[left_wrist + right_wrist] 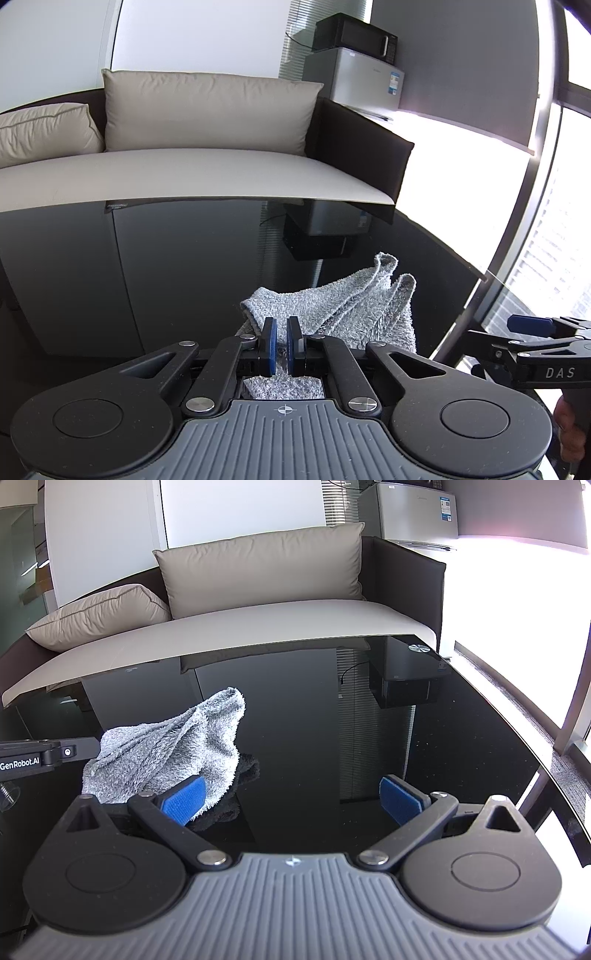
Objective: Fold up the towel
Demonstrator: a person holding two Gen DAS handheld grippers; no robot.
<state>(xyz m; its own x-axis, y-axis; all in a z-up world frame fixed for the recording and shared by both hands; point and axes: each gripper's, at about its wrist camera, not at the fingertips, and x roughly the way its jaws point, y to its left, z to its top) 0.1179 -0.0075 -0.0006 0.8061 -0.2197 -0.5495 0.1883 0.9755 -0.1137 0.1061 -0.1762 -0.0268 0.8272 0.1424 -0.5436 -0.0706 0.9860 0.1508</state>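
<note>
Left wrist view, centre: left gripper [282, 345] clamped on fluffy grey towel [343, 310] over glossy black table [166, 277]; right gripper [291, 801] wide apart, empty.

One towel [343, 306] lies on one table [147, 266]. Two grippers, left [282, 345] and right [291, 799]. Two cushions [207, 110] on one sofa [184, 177]. One fridge [354, 77], one microwave [354, 33].

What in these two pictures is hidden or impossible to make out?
- Left wrist view: the towel's near edge, hidden behind the left gripper.
- Right wrist view: the towel's left part, hidden by the gripper finger.
- Both views: the window, washed out by glare.
</note>
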